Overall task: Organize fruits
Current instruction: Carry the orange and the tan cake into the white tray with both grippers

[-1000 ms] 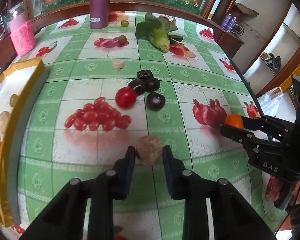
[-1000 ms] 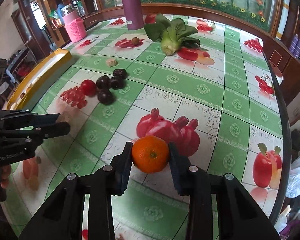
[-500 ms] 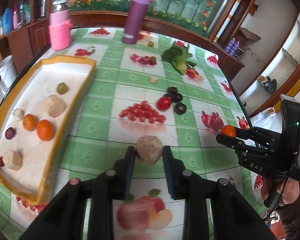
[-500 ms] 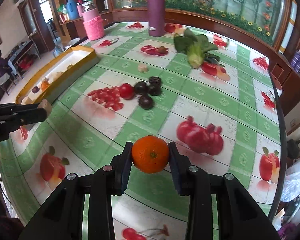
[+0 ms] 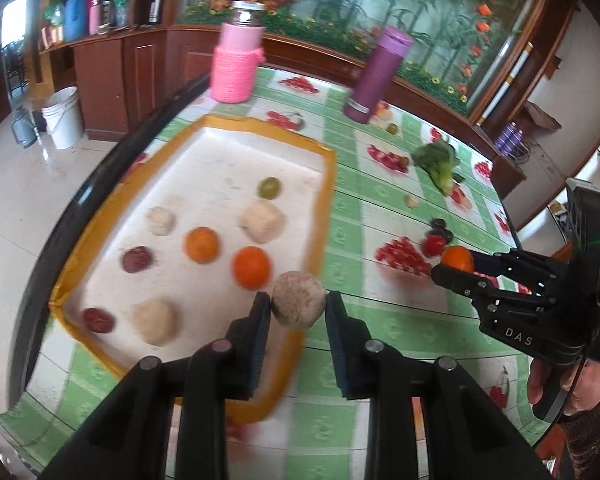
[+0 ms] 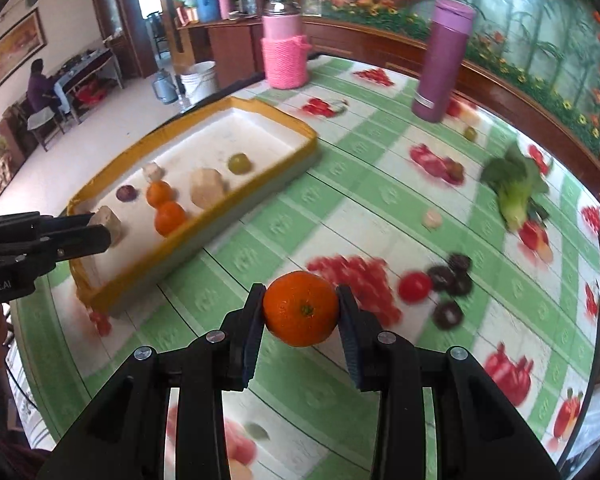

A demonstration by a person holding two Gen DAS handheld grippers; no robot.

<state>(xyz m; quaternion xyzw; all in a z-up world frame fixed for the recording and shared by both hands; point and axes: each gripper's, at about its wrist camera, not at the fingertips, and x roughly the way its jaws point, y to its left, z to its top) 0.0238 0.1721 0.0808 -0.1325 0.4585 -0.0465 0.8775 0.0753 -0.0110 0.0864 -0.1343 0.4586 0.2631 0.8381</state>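
left gripper (image 5: 298,307) clamps brown round fruit (image 5: 298,300) over yellow-rimmed tray (image 5: 325,200) edge; right gripper (image 5: 446,266) grips orange (image 5: 457,258).

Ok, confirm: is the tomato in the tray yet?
No, the tomato lies on the tablecloth beside dark fruits, outside the tray.

The leafy green vegetable (image 6: 514,190) and dark fruits (image 6: 450,288) blur; tray's (image 5: 324,216) near corner is hidden.
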